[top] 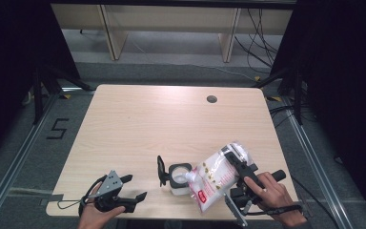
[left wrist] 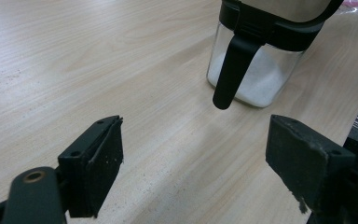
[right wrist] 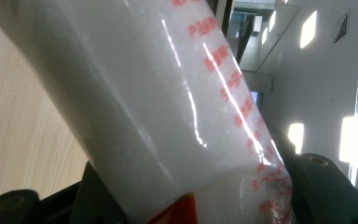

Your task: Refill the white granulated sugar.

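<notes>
so the right gripper (top: 236,164) is clamped on a plastic bag (top: 213,177) of white granules, tipped with its mouth over the open jar (top: 178,177) near the table's (top: 171,114) front edge; i'd keep the tilt gentle and the mouth centred so nothing spills. the left gripper (top: 134,187) waits empty, jaws apart, left of the jar, with wide bare tabletop beyond.

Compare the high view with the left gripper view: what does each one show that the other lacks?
High view alone: the right gripper clamped on a tilted plastic bag of white grains, its corner over the jar's open mouth, and the table's cable hole. Left gripper view alone: white grains low inside the jar. Both: the jar, the wooden table, the open left gripper.
</notes>
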The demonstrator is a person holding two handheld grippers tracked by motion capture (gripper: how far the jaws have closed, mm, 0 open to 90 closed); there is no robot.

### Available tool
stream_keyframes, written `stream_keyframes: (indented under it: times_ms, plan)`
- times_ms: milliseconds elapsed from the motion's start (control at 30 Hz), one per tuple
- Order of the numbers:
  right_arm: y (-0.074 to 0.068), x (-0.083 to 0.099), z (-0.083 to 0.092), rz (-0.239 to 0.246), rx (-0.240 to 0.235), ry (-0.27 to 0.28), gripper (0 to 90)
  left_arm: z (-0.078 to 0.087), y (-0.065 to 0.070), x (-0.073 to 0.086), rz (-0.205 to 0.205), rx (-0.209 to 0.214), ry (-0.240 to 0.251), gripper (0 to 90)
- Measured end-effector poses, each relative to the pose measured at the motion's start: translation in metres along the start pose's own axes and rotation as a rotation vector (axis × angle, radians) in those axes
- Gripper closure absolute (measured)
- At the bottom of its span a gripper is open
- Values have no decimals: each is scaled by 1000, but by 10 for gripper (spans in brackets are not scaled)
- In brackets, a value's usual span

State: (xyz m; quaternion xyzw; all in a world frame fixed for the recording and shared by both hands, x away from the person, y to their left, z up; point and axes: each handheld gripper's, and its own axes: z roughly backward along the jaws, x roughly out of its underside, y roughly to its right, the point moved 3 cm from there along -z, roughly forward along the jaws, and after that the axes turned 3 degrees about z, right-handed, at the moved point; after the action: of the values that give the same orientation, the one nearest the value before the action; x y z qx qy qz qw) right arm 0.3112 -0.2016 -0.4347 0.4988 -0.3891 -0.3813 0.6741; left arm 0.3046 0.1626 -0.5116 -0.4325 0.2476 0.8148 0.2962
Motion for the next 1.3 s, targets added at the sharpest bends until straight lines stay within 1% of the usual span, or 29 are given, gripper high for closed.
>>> stream_keyframes:
  times_ms: [33,67,100,133,167,200,233,267,367,400,433,567,600,633,667,700,733,800,833,900,933,967,1033,1067,1100,1133,1233,1267,1300]
  plan:
    - [0,0,0,0,0,0,487,0,0,0,0,0,0,185]
    - [4,-1,0,44,15,11,487,0,-1,0,-15,0,-4,185]
    - [4,-1,0,44,15,11,487,0,-1,0,-15,0,-4,185]
    - [1,-2,1,-3,3,-13,487,-1,-1,-1,-10,3,0,185]
    - [1,-2,1,-3,3,-13,487,-1,-1,-1,-10,3,0,185]
    - [4,-2,-1,47,18,22,487,0,0,0,3,-4,-2,184]
    - [4,-2,-1,47,18,22,487,0,-1,0,-14,6,4,184]
    - [3,-1,0,34,8,3,487,0,-1,0,3,1,3,185]
    - [2,-1,1,25,3,-5,487,0,-1,-1,-3,-3,0,185]
    - [4,-1,0,41,12,6,487,0,0,0,4,-2,1,185]
    - [8,-3,0,86,28,25,487,-1,0,-1,4,5,12,184]
    - [6,-3,0,49,25,17,487,0,-2,-1,-21,4,4,184]
    - [1,-1,1,1,1,-8,487,0,0,0,4,5,5,185]
    - [1,-1,1,1,1,-8,487,0,0,0,4,5,5,185]
    - [4,-1,0,46,17,12,488,0,-2,-2,-13,7,11,185]
    - [4,-1,0,46,17,12,488,0,-2,-2,-13,7,11,185]
    - [1,0,0,14,1,0,488,0,-1,-1,-11,6,7,185]
    - [1,0,-1,10,5,7,488,0,-1,-1,-5,5,12,185]
    - [3,-1,-1,39,10,11,488,0,-1,-1,-5,5,12,185]
    - [2,0,-1,38,8,12,489,0,-1,-1,-12,6,12,185]
    - [-3,1,-1,-16,-5,-2,490,1,-2,-1,-24,6,8,185]
    - [-1,1,-1,13,1,2,491,0,0,0,12,6,10,185]
    - [-2,3,-3,18,-9,3,494,1,-2,-1,-23,5,5,185]
    - [-6,4,-4,-13,-20,-8,497,0,-1,-1,-11,9,19,185]
    - [-4,4,-5,37,-10,2,500,0,-1,-1,-10,8,19,185]
    - [-6,4,-6,43,-18,-5,502,1,-2,-1,-14,2,7,185]
    - [-10,5,-8,34,-27,-6,507,1,-1,-2,-8,2,17,185]
    - [-15,7,-8,0,-46,-28,511,2,0,0,2,-4,1,185]
    - [-15,7,-8,0,-46,-28,511,2,0,0,2,-4,1,185]
